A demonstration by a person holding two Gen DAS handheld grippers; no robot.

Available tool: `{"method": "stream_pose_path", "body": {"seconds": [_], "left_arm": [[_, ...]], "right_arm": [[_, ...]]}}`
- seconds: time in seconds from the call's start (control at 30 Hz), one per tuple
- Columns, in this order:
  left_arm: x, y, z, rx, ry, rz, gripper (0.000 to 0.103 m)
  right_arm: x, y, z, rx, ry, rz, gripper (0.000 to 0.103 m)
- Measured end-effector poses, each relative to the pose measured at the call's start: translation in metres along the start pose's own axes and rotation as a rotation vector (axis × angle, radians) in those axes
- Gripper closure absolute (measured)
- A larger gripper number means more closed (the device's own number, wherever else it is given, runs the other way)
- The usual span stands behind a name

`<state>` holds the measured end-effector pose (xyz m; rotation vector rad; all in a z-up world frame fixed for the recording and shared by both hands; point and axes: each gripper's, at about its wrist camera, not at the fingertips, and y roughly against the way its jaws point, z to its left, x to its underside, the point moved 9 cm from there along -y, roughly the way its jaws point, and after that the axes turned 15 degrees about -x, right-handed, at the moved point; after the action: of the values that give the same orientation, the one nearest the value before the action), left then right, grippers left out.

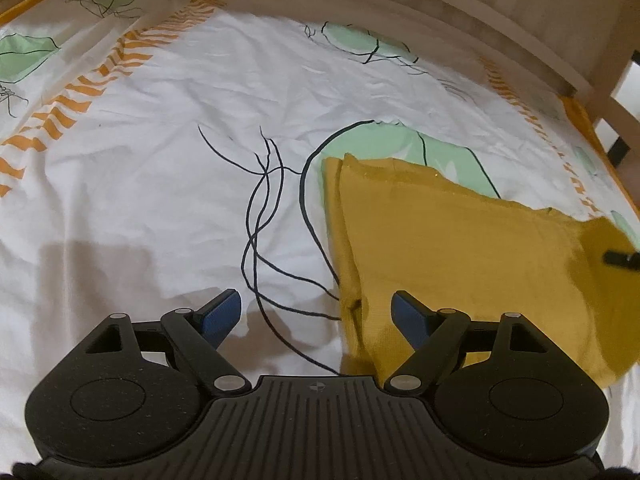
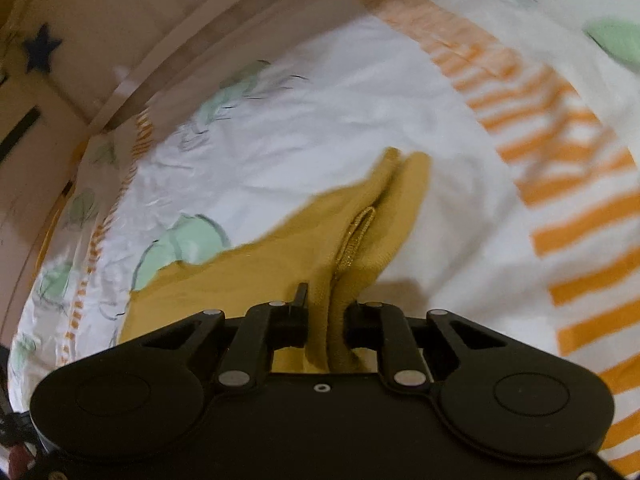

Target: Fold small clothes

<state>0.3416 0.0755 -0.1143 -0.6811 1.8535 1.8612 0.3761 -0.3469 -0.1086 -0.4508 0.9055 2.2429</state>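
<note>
Your right gripper [image 2: 326,320] has its jaws clamped on a bunched edge of the cloth [image 1: 460,256] lying on the bed [image 1: 160,200] at lower right, while your left gripper [image 1: 316,314] gapes empty, so a one-sided pull could undo the fold.

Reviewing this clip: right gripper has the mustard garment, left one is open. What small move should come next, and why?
Probably close the left gripper on the near edge of the mustard garment. Its jaws stand open with that edge lying between the blue pads, while the right gripper is already shut on bunched fabric. A second hold would let both draw the fold over the bedsheet.
</note>
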Motion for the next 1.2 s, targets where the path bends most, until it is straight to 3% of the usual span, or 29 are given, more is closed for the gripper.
{"method": "stream_pose_path", "body": {"seconds": [0.2, 0.5, 0.7, 0.97, 1.1, 1.2], "left_arm": [[-0.003, 0.007, 0.004, 0.004, -0.001, -0.012, 0.021], [-0.008, 0.013, 0.022, 0.003, 0.046, -0.021, 0.021], [-0.010, 0.010, 0.032, -0.001, 0.079, -0.009, 0.021], [-0.010, 0.009, 0.035, 0.003, 0.090, -0.002, 0.021], [-0.009, 0.008, 0.036, 0.005, 0.093, 0.002, 0.021], [-0.009, 0.006, 0.038, 0.008, 0.097, 0.006, 0.021]], "right_arm": [[-0.007, -0.022, 0.069, -0.043, 0.090, 0.037, 0.079], [0.028, -0.088, 0.148, -0.139, 0.122, 0.108, 0.080], [0.057, -0.135, 0.168, -0.125, 0.124, 0.143, 0.080], [0.078, -0.162, 0.175, -0.048, 0.179, 0.167, 0.076], [0.082, -0.170, 0.184, -0.113, 0.147, 0.176, 0.069], [0.076, -0.166, 0.198, -0.222, 0.138, 0.156, 0.069]]}}
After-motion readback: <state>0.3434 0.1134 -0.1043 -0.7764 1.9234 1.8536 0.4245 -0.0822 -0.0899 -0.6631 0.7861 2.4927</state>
